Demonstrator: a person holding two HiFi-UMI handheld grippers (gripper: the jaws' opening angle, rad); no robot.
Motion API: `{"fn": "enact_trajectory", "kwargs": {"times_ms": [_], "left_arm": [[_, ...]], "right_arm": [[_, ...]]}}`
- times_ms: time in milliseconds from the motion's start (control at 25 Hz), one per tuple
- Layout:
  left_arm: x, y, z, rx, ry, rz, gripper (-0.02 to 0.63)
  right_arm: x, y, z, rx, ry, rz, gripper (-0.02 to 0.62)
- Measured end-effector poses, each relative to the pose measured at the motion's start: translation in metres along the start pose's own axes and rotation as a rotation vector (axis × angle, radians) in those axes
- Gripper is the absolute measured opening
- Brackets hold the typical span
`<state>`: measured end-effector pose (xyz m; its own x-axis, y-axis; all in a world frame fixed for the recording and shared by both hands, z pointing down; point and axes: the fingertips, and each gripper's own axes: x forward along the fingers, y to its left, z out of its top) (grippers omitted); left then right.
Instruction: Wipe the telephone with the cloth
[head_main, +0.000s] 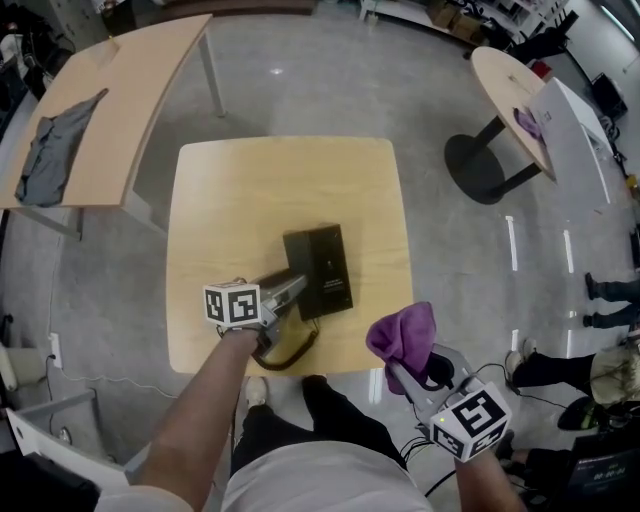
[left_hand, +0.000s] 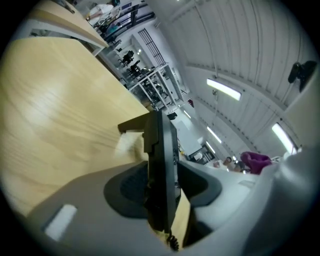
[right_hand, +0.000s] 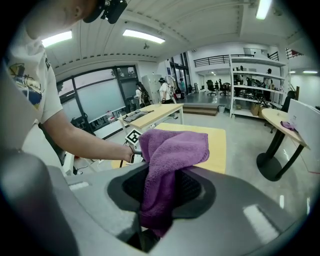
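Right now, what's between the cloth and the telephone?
Only bare tabletop separates the cloth from the telephone; the head view shows it.

Grey garment (head_main: 55, 150) on long side table (head_main: 140, 80).

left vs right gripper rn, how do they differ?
Left gripper: jaws apart, black telephone edge-on between them, gap on one side; right gripper: jaws shut on purple cloth. Left gripper is low over the table at the telephone; right gripper hangs by the table's near corner, apart from the telephone. Shared: each has a thing between its jaws.
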<state>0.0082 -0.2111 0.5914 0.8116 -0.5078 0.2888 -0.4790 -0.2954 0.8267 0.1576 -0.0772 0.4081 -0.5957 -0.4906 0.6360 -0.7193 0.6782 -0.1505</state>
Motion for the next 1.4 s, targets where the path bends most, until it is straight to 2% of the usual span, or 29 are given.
{"fn": "enact_trajectory", "kwargs": {"times_ms": [280, 760, 1200, 1400], "left_arm": [[0.006, 0.001, 0.0, -0.001, -0.001, -0.007, 0.164], [-0.002, -0.006, -0.002, 0.001, -0.026, 0.034, 0.107], [-0.017, -0.024, 0.004, 0.027, -0.035, -0.001, 0.086], [-0.032, -0.048, 0.013, 0.013, -0.07, -0.058, 0.086]], "right_arm": [[0.002, -0.011, 0.001, -0.003, 0.011, 0.01, 0.114], [0.009, -0.015, 0.007, -0.001, -0.007, 0.021, 0.114], [0.011, -0.01, 0.013, -0.011, -0.037, 0.019, 0.114], [0.014, -0.008, 0.021, -0.026, -0.068, 0.018, 0.114]]}}
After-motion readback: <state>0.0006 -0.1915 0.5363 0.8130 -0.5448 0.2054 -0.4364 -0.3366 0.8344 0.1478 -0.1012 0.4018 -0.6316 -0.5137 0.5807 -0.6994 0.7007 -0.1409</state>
